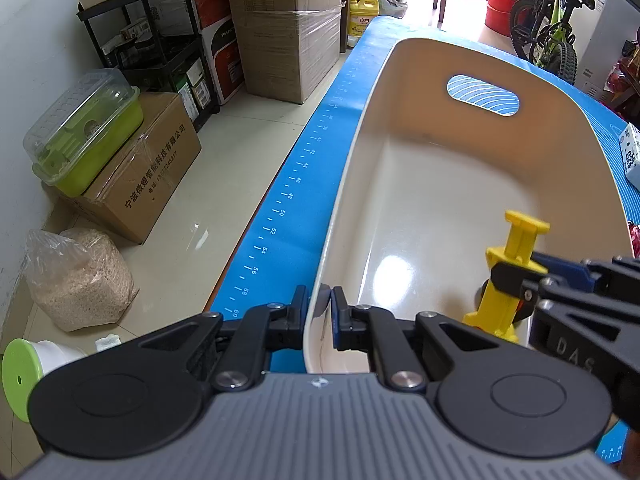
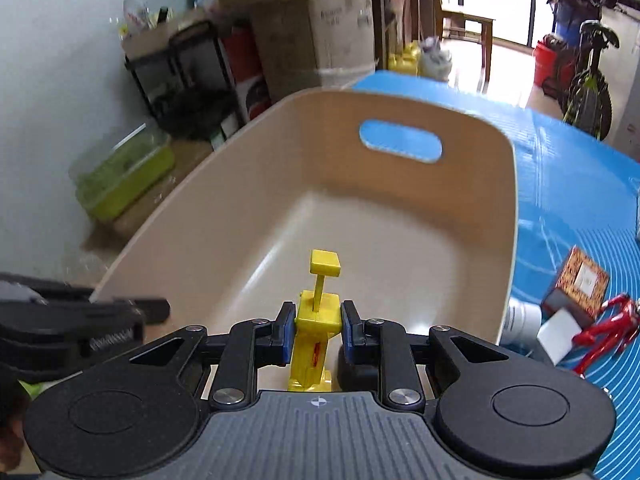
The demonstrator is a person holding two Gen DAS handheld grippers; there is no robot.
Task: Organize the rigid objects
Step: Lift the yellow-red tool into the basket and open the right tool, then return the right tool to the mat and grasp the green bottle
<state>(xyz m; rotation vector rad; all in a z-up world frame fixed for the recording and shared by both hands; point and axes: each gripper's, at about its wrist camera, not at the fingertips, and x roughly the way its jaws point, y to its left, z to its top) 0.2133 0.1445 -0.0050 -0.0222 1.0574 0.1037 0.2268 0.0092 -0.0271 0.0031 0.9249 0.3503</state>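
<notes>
A beige plastic bin [image 1: 460, 160] with a handle slot stands on the blue mat [image 1: 304, 184]; it also shows in the right wrist view [image 2: 320, 184]. My left gripper [image 1: 320, 314] is shut on the bin's near rim, one finger outside and one inside. My right gripper [image 2: 318, 328] is shut on a yellow toy vehicle [image 2: 316, 320] with a raised arm, held over the near end of the bin. The toy [image 1: 508, 276] and the right gripper [image 1: 520, 280] show at the right of the left wrist view.
On the mat right of the bin lie a patterned box [image 2: 580, 284], a white box [image 2: 556, 334], a white jar [image 2: 522, 320] and a red figure [image 2: 608, 328]. A carton [image 1: 632, 156] shows at the far right. Cardboard boxes [image 1: 280, 28], shelves and a bicycle [image 1: 556, 32] stand beyond the table.
</notes>
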